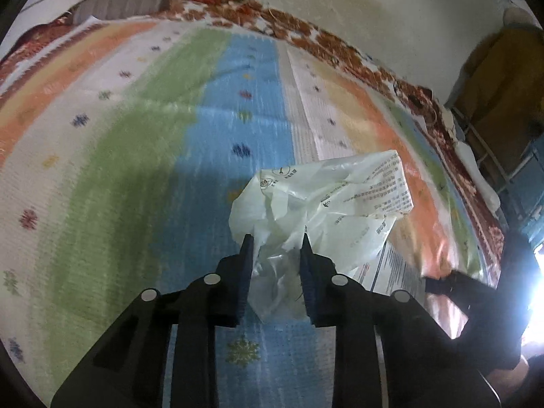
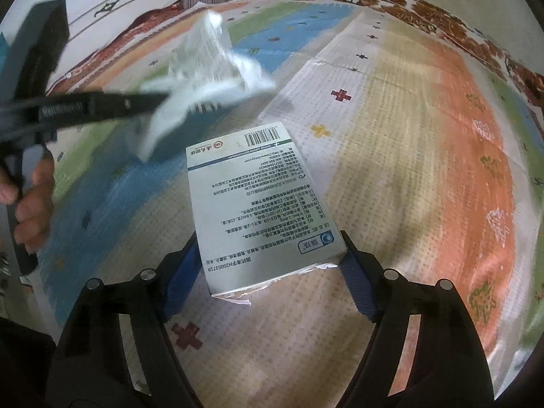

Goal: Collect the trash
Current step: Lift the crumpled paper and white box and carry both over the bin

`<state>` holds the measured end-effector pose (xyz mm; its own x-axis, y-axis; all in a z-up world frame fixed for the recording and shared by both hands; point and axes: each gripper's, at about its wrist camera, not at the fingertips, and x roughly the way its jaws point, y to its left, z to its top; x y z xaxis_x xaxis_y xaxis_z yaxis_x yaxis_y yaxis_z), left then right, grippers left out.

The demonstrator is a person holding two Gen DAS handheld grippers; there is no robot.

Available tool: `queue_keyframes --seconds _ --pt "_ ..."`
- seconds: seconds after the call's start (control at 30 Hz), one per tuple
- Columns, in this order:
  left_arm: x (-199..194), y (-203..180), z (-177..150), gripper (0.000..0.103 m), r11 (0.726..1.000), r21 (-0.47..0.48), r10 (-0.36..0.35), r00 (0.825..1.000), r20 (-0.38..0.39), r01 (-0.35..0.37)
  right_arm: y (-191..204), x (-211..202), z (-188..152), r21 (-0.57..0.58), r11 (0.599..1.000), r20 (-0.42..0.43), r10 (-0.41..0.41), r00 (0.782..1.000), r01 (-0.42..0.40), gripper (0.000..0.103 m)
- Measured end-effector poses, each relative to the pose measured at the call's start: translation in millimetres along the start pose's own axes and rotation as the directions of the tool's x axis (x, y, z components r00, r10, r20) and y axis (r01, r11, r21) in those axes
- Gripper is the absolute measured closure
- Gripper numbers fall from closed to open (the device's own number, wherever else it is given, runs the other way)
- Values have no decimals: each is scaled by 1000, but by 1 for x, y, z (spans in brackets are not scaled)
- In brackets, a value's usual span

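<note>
White plastic bag (image 1: pixel 306 210) pinched in left tool (image 1: pixel 276 241); cardboard box (image 2: pixel 265 210) clamped between right tool (image 2: pixel 268 241) pads.

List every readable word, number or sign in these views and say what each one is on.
"H20053719", upside down near the box's closer edge.
A barcode on the box's far end; its digits are too small.
Dense Chinese print on the box: too small to read reliably.
Dark print on the plastic bag: too blurred to read.
</note>
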<state>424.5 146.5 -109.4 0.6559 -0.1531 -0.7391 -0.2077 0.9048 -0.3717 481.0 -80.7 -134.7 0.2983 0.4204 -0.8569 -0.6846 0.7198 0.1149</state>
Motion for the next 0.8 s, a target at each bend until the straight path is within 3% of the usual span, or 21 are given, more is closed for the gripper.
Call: queue_keyframes --seconds 0.37,0.67,0.8 --pt "-33 -14 -5 84 994 27 103 994 -46 -102 10 -43 -7 47 997 -8 -64 998 64 31" --pt "-71 -34 -19 86 990 46 134 989 -61 -131 21 -85 -22 130 976 31 -180 983 174 31" --pt "-100 -44 -22 86 995 39 96 995 -35 -95 26 -111 -33 164 972 61 -178 982 166 31"
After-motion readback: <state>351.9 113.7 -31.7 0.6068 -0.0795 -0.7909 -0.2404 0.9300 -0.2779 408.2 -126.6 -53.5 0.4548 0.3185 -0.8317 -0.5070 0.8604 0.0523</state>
